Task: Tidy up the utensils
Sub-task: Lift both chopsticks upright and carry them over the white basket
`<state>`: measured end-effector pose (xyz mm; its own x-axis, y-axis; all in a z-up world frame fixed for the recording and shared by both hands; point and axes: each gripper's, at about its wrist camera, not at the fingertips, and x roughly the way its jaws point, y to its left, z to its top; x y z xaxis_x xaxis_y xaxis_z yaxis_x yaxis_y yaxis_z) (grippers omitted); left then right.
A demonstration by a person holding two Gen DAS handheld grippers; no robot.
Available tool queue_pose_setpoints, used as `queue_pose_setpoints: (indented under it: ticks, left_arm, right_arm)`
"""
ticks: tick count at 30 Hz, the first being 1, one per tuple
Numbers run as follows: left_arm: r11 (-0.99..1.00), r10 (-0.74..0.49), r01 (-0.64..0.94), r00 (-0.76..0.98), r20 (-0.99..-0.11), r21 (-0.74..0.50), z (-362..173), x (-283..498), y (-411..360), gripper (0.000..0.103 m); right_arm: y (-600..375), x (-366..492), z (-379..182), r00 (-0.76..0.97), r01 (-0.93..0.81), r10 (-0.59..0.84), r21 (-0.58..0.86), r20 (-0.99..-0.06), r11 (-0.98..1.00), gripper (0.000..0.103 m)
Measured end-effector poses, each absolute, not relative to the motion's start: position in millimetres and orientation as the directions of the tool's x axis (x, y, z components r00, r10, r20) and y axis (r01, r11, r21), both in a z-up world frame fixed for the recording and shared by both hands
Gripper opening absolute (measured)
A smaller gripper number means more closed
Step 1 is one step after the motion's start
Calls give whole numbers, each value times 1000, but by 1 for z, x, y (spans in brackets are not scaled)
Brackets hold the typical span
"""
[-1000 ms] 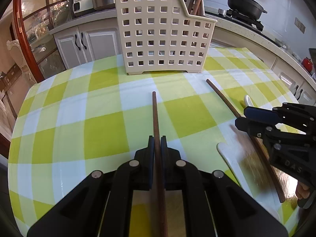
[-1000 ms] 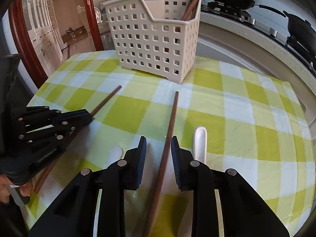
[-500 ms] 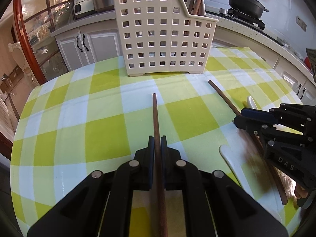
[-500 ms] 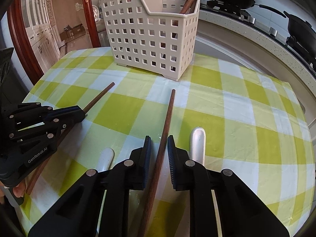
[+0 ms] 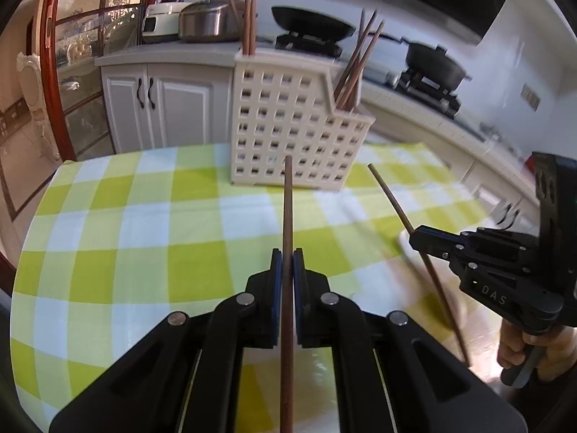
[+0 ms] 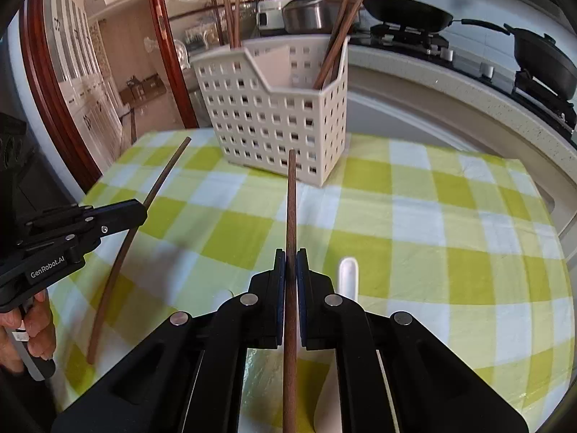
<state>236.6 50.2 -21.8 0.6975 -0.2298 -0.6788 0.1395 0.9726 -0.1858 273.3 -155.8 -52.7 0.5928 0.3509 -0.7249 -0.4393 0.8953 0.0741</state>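
My left gripper (image 5: 287, 256) is shut on a brown chopstick (image 5: 287, 216) and holds it above the checked tablecloth (image 5: 144, 238), pointing at the white perforated caddy (image 5: 295, 130). My right gripper (image 6: 291, 257) is shut on a second brown chopstick (image 6: 290, 209), also lifted and pointing at the caddy (image 6: 274, 122). Each gripper shows in the other's view: the right one (image 5: 418, 240) with its chopstick (image 5: 393, 205), the left one (image 6: 139, 211) with its chopstick (image 6: 158, 180). Several chopsticks (image 5: 357, 61) stand in the caddy.
A white spoon handle (image 6: 348, 276) lies on the cloth just right of my right gripper. Behind the table is a counter with a rice cooker (image 5: 205, 21), pans on a stove (image 5: 432, 65) and white cabinets (image 5: 155, 108). The table's edge curves away at left.
Both grippers have lifted their chopsticks off the cloth. The right gripper went from open around its chopstick to shut on it. Both views now sit higher and tilt up toward the caddy.
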Motion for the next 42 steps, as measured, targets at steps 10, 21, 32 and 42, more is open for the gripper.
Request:
queue_pose_setpoints:
  ticks: [10,21,32,42]
  left_arm:
    - [971,-236,155,766,-598,-184,26,211,44,6]
    - [973,-226,156,810,-541,-173,59,185,44,6]
    - [970,-234,163,815,-529,-179,66,186,44,6]
    - [959,-278,203,817,-505,-199,99,213,50,6]
  right_arm:
    - [-176,251,-4,660,-438,389,92,-643,894,7]
    - [-183,232,28,700,-447,405,81,-589,891,7]
    - [-189,228,39,715,-441,405,82,-570,894,7]
    - [-182,245,70,713,-466,423,74,-559,882,7]
